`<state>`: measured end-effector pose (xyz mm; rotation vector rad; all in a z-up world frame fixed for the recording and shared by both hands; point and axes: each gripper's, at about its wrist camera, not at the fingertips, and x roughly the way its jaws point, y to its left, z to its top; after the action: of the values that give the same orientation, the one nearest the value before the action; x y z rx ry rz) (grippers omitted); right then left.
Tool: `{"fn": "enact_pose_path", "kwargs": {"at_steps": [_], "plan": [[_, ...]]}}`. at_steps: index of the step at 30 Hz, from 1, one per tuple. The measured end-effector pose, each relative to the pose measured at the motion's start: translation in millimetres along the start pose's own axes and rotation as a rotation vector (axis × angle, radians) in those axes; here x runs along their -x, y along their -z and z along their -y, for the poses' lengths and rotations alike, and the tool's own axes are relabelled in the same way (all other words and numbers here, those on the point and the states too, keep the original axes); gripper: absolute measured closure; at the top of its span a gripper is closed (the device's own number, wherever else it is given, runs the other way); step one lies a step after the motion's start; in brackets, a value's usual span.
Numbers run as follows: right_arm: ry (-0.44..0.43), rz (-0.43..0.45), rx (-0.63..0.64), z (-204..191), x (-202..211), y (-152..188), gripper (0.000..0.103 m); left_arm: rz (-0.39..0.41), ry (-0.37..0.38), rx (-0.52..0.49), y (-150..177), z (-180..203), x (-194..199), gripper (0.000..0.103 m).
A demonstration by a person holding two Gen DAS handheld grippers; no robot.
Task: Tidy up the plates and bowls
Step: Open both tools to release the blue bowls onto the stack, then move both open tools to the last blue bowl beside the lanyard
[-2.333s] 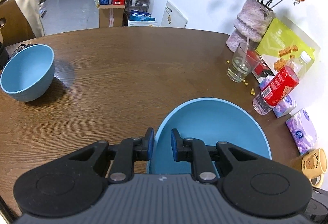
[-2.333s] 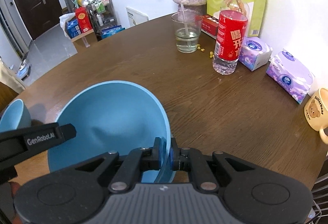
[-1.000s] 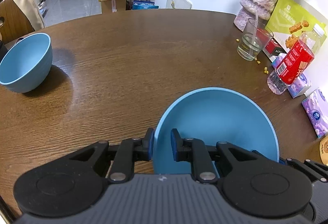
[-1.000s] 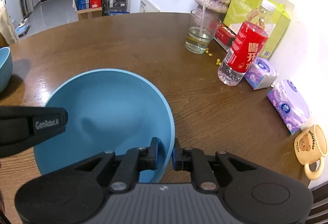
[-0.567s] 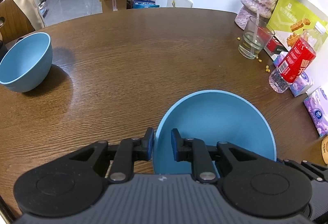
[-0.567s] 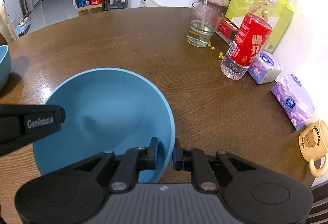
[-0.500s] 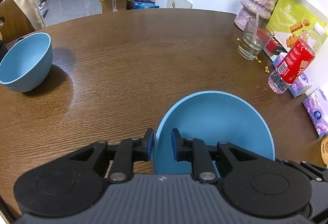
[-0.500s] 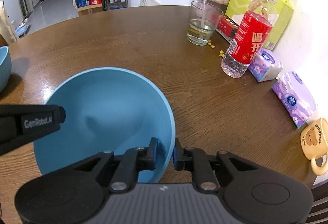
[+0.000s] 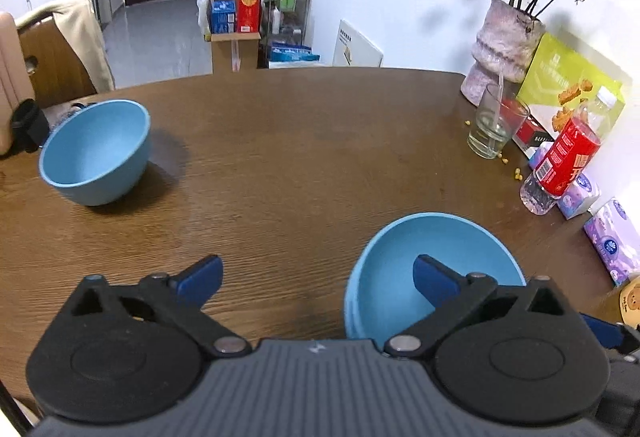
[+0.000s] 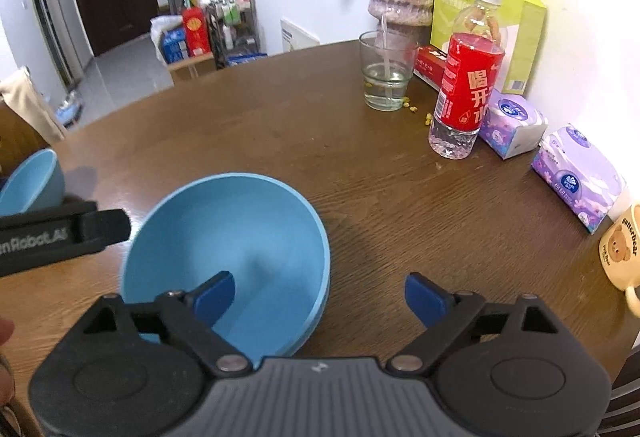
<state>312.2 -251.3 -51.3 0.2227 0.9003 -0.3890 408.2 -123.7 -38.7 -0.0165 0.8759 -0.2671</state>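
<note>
Right wrist view: near bowl (image 10: 240, 237) is set on surface (image 10: 400, 197); both tongs (image 10: 320, 295) (image 9: 318, 273) are opening, empty; far bowl (image 9: 96, 151), ten o'clock, is unstacked.

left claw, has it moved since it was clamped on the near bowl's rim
Yes. The left claw has let go and pulled up and back: its jaws are opening, and the near bowl sits further down the frame, farther from the glass.

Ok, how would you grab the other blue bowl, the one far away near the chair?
Pinch the far bowl by its thin rim, one finger inside and one outside, coming down from above. It sits upright and open with bare table around it, and its round wall looks too wide to squeeze.
</note>
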Motion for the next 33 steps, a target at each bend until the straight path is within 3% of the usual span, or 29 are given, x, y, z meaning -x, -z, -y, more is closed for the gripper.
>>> {"fn": "enact_pose_path", "kwargs": {"at_steps": [5, 22, 33], "plan": [[-0.039, 0.012, 0.001, 3, 19, 9, 0.0, 0.023, -0.009, 0.0, 10, -15, 20, 0.0], [-0.11, 0.064, 0.038, -13, 82, 59, 0.0, 0.049, -0.007, 0.016, 57, -59, 83, 0.0], [-0.138, 0.054, 0.027, -24, 92, 74, 0.0, 0.023, -0.045, 0.043, 77, -91, 102, 0.0]]}}
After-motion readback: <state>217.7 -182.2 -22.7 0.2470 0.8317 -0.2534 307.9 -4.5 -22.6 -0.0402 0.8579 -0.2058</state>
